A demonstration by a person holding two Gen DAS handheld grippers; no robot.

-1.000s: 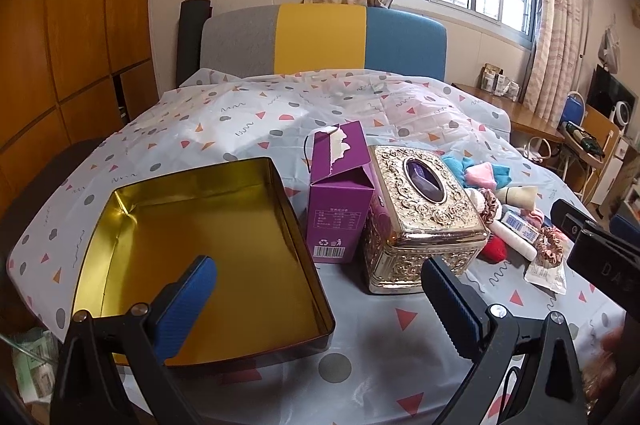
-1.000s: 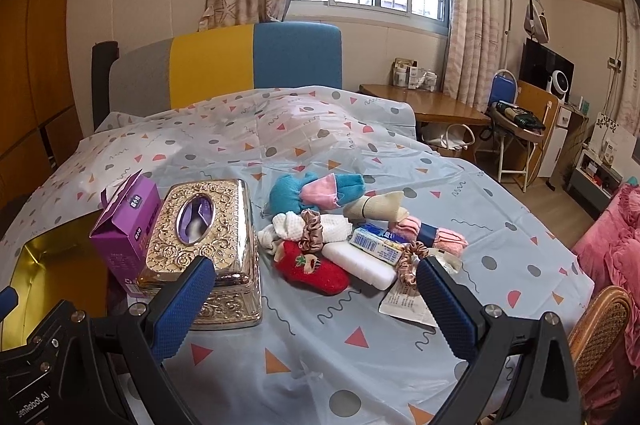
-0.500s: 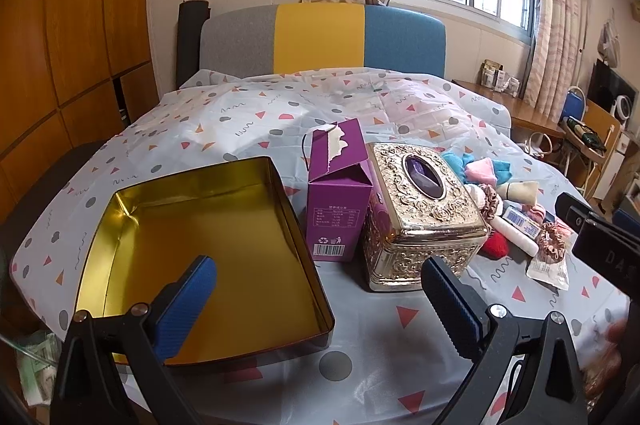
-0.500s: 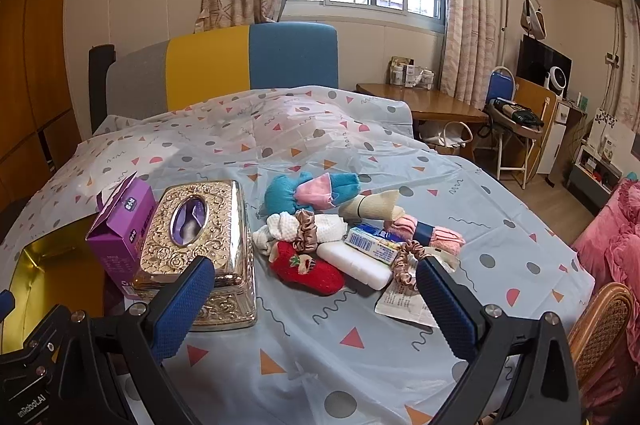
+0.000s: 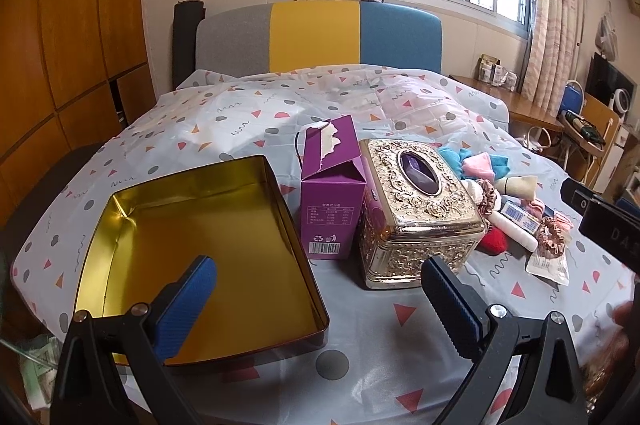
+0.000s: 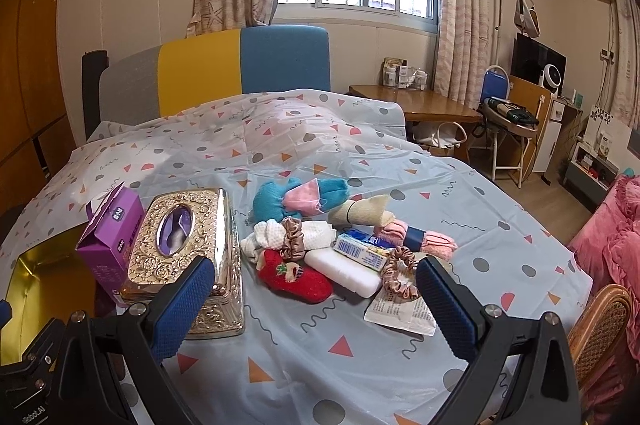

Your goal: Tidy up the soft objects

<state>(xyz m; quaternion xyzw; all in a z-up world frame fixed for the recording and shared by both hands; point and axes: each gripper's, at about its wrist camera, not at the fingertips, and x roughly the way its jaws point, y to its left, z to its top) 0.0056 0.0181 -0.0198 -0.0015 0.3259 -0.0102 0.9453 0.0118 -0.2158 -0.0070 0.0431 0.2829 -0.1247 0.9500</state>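
Observation:
A heap of soft things lies on the patterned sheet: a red sock point(image 6: 295, 279), a white waffle cloth point(image 6: 316, 233), a blue and pink bundle point(image 6: 298, 199), a beige roll point(image 6: 362, 213), a pink roll point(image 6: 416, 239) and satin scrunchies point(image 6: 400, 275). An empty gold tin tray point(image 5: 192, 253) sits at the left. My left gripper point(image 5: 320, 289) hovers open over the tray's near right corner. My right gripper point(image 6: 312, 289) hangs open just in front of the heap, holding nothing. From the left wrist view the heap point(image 5: 504, 209) is partly hidden behind the tissue box.
An ornate gold tissue box point(image 6: 188, 245) and a torn purple carton point(image 5: 332, 193) stand between tray and heap. A white bar point(image 6: 344, 269), a blue-white packet point(image 6: 360, 251) and a paper leaflet point(image 6: 400, 313) lie among the soft things. A wicker chair point(image 6: 600, 325) stands at right.
Both grippers have pulled back and risen slightly, so the objects look a little farther off. Nothing on the sheet has moved and both stay open.

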